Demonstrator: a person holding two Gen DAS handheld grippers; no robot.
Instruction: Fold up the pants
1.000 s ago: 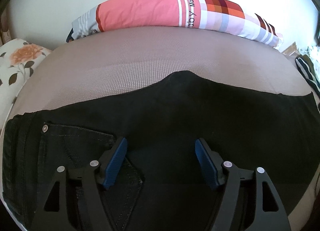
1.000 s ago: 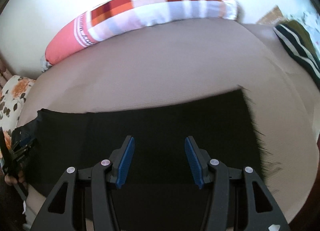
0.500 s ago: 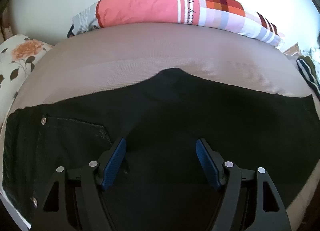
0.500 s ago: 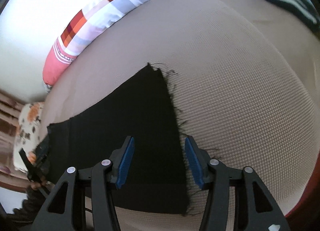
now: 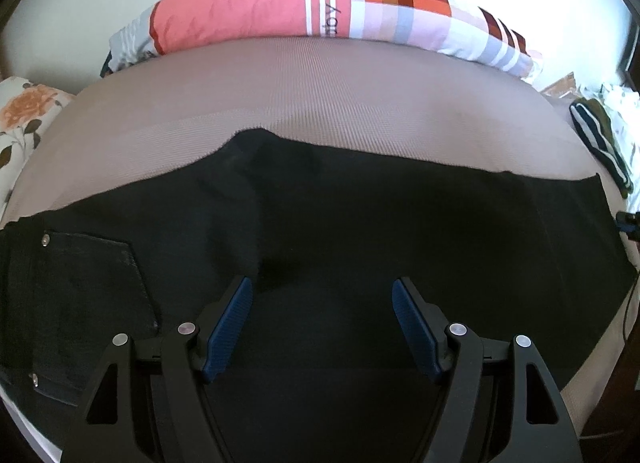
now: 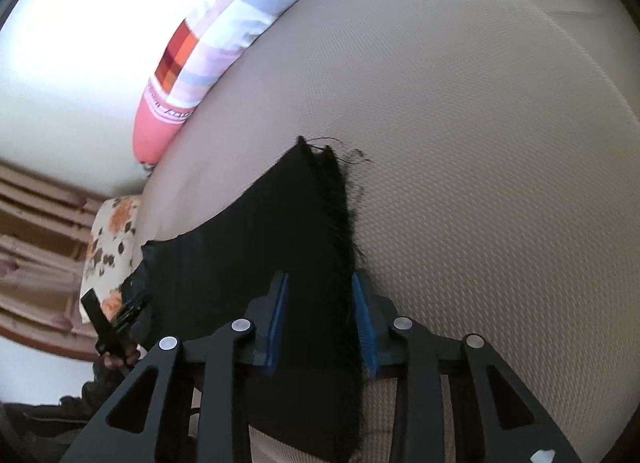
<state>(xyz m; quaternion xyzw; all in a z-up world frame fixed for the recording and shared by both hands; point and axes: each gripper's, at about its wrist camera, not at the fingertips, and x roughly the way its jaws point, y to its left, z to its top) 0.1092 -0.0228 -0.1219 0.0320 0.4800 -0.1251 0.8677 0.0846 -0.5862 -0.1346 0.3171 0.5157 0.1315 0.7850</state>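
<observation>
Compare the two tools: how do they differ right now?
Left tool gapes wide above the mid pants; right tool is narrower, closing astride the frayed hem. Left views the pants broadside, right along them. Both are black with blue pads.

Pants (image 5: 360, 231): black, with a black frayed hem (image 6: 344, 215). Bed cover (image 5: 320, 95): taupe, fine woven grid texture. Bolster pillow (image 5: 320, 7): coral pink section, white stripes, then red-orange, lilac and pale blue checks. Cushion (image 5: 24, 119): white with orange flowers and dark leaves. Folded cloth (image 5: 600, 139): dark green, white stripes. Gripper pads (image 5: 228, 323): blue on black frames.
</observation>
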